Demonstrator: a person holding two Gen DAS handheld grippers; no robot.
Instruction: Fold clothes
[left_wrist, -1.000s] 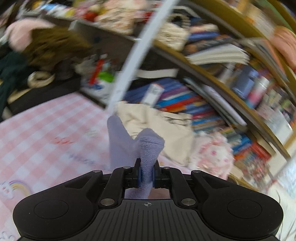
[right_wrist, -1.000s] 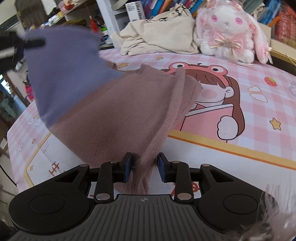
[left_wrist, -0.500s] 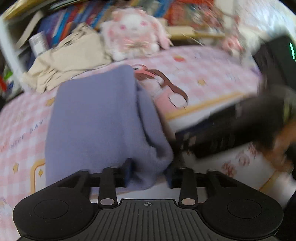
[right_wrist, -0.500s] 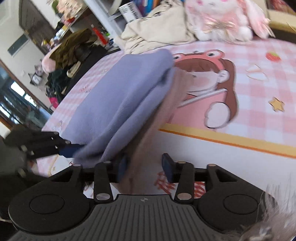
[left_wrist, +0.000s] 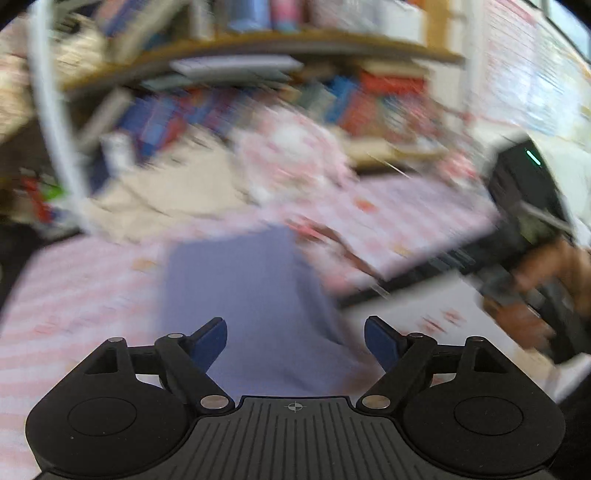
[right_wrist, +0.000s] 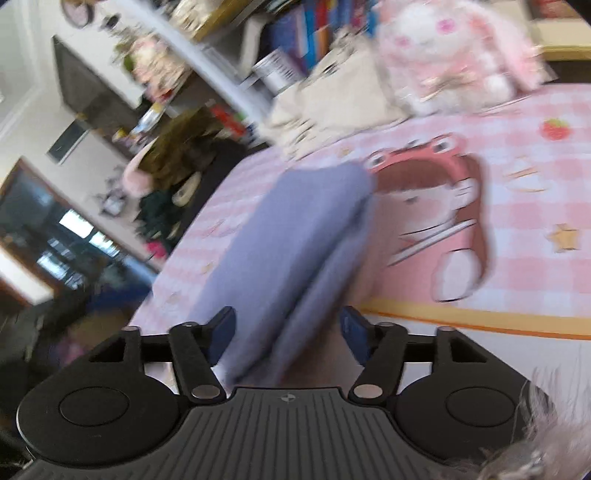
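Observation:
A folded garment (right_wrist: 295, 240), lavender on top with a dusty pink layer under it, lies on the pink checked cloth (right_wrist: 517, 155). My right gripper (right_wrist: 286, 332) has its jaws opening around the near end of the fold; the blue pads stand clear of the fabric. In the left wrist view, which is badly blurred, the same lavender garment (left_wrist: 251, 295) lies ahead of my left gripper (left_wrist: 295, 341). Its jaws are opening wide, with the cloth lying between and below them, untouched. The right gripper (left_wrist: 517, 251), held by a hand (left_wrist: 546, 288), shows at the right of that view.
A cream garment (right_wrist: 332, 96) and a pink plush rabbit (right_wrist: 454, 55) sit at the far side of the cloth. Bookshelves (left_wrist: 258, 92) rise behind them. Dark clothes (right_wrist: 177, 173) are piled off the left edge. A cartoon girl print (right_wrist: 436, 206) fills the cloth's middle.
Both grippers let go of the garment and their jaws spread. The lavender half, held up a second ago, came down over the pink half and now lies folded. The left gripper swung round.

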